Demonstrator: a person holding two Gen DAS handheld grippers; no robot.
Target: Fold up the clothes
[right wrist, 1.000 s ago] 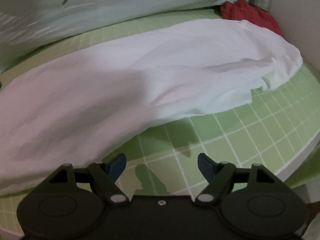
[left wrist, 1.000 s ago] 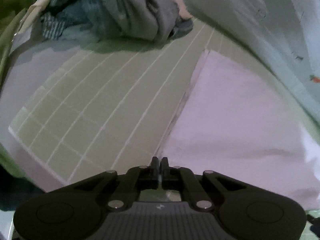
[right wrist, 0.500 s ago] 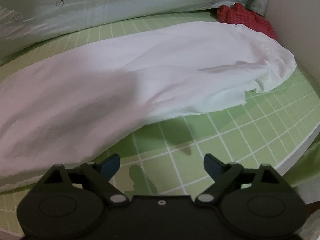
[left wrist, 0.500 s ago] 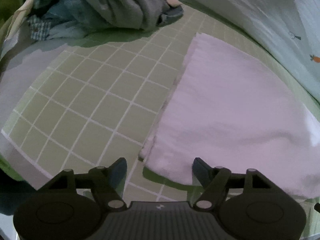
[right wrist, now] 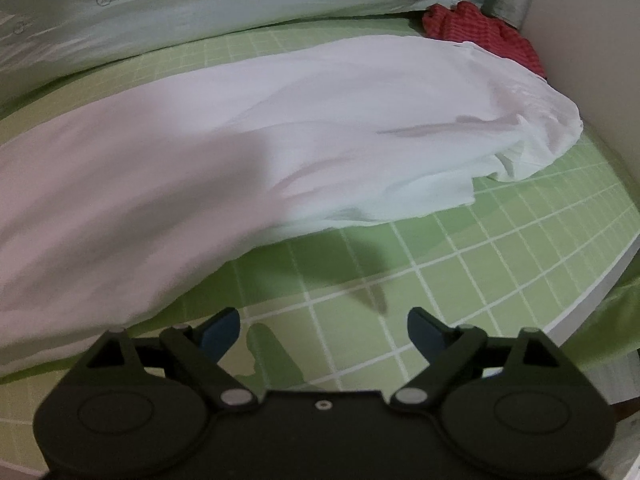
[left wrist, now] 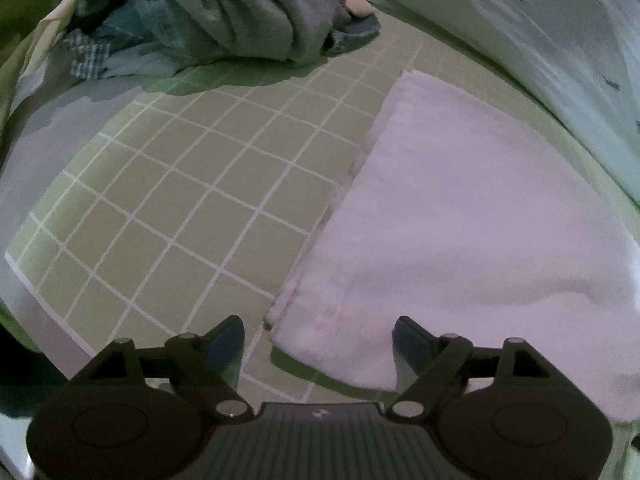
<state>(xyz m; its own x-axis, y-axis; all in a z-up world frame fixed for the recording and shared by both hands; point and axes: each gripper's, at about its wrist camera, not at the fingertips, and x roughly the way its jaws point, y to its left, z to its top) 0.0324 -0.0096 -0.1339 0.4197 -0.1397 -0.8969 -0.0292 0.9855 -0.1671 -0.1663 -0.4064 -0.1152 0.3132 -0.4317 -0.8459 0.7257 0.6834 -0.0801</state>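
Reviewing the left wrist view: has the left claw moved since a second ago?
Yes. The left claw, which was shut at the white garment's edge, is opening and has backed away toward the mat's near side; the garment's corner lies between its jaws, unpinched.

dim room, green cutting mat with a white grid (right wrist: 500, 264) on the counter, pale carrot-print bedding (right wrist: 240, 4) behind it, plain white wall (right wrist: 592, 60) on the right

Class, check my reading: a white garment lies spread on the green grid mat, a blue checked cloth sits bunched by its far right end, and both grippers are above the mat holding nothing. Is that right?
One detail is wrong. The bunched cloth by the far right end of the white garment is red, not blue, as the right wrist view shows. The rest stands: the garment lies on the green grid mat, and the left gripper and right gripper hold nothing.
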